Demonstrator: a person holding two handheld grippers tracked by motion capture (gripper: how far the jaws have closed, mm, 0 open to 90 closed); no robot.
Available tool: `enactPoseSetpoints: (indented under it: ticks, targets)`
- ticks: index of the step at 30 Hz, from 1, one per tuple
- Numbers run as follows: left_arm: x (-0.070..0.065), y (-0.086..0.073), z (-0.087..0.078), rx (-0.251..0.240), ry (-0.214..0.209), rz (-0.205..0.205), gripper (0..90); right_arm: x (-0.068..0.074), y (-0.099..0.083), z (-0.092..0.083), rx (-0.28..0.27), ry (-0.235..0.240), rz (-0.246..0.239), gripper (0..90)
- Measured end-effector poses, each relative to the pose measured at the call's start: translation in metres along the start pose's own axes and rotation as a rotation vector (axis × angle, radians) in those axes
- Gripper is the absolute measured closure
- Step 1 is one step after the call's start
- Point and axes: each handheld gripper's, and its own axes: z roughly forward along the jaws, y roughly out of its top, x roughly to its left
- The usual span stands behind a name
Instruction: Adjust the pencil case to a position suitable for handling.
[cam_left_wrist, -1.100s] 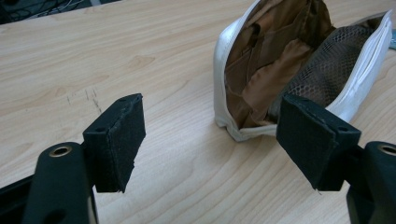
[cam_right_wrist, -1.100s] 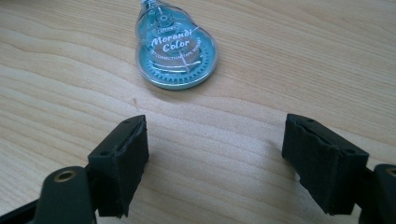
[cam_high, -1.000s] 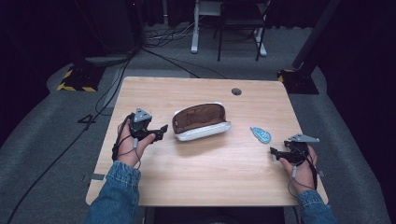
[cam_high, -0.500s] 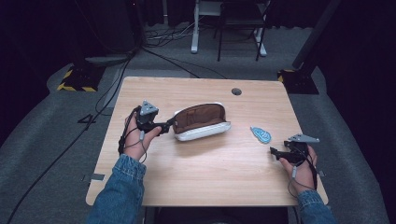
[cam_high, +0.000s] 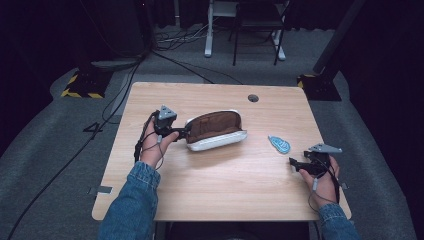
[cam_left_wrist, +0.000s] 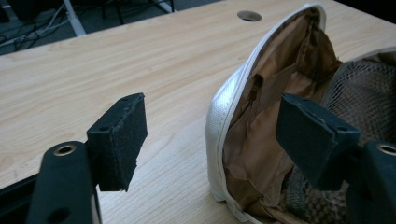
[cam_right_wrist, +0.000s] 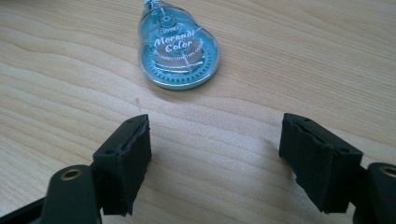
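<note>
Nearest, at the front edge of the wooden table (cam_high: 225, 190), well to the right of the pouch (cam_high: 215, 131): right gripper (cam_high: 291, 162) in a hand with a denim cuff. Jaws apart and just now closing further, with bare wood alone between the black foam pads (cam_right_wrist: 126, 163). Gripping nothing. Pads square-cut, rough and frayed at the edges.

Just past those pads, between right gripper and pouch: correction tape (cam_right_wrist: 180, 51), flat on the wood, touching neither gripper. Pear-shaped clear plastic shell, teal inside, toothed wheel visible through it, white lettering "Morandi Color" across the face. Seen from above as a small pale blue teardrop (cam_high: 279, 144) well apart from the right end of the pouch.

At the left end of the pouch: left gripper (cam_high: 184, 134), held level, grey three-cornered plate on top, cable looping down over the wrist. Jaws wide apart, astride the pouch rim: one pad over bare wood outside, the other in front of the open mouth. Neither pad seen pressing on fabric, so no grip.

Pouch near the middle of the table, lying on its side, mouth open. Outside white, woven texture, slight sheen, piped rim curving in an arc. Inside (cam_left_wrist: 252, 154): crumpled brown cloth lining with a flat sewn pocket, and a coarse brown mesh panel on the near wall. Contents beyond the lining hard to tell.

Behind the pouch, near the far edge: round cable hole (cam_high: 253, 98) in the wood.
</note>
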Motion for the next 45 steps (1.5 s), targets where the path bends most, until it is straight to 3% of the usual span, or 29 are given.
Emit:
enactPoseSetpoints:
  ticks: [15, 25, 30, 37, 40, 42, 45]
  targets:
    - [0.001, -0.007, 0.033, 0.076, -0.062, 0.000, 32.3, 0.001, 0.000, -0.001, -0.002, 0.003, -0.003, 27.4]
    - [0.002, -0.006, 0.047, 0.095, -0.110, -0.016, 40.3, 0.001, 0.000, -0.001, -0.002, 0.004, -0.003, 27.6]
    - [-0.001, -0.004, 0.054, 0.105, -0.139, 0.014, 52.0, 0.001, 0.000, -0.001, -0.002, 0.004, -0.003, 27.6]
    - [0.001, -0.004, 0.057, 0.114, -0.123, 0.062, 62.0, 0.001, 0.000, -0.001, -0.002, 0.004, -0.004, 28.0]
    - [0.004, -0.004, 0.057, 0.114, -0.133, 0.061, 67.2, 0.001, 0.000, -0.001, -0.001, 0.005, -0.005, 28.0]
    - [0.006, -0.005, 0.056, 0.119, -0.175, 0.035, 73.6, 0.001, 0.000, -0.001, -0.001, 0.005, -0.005, 28.0]
    - [0.005, -0.005, 0.055, 0.123, -0.204, 0.024, 78.8, 0.001, 0.000, -0.001, -0.001, 0.005, -0.005, 28.0]
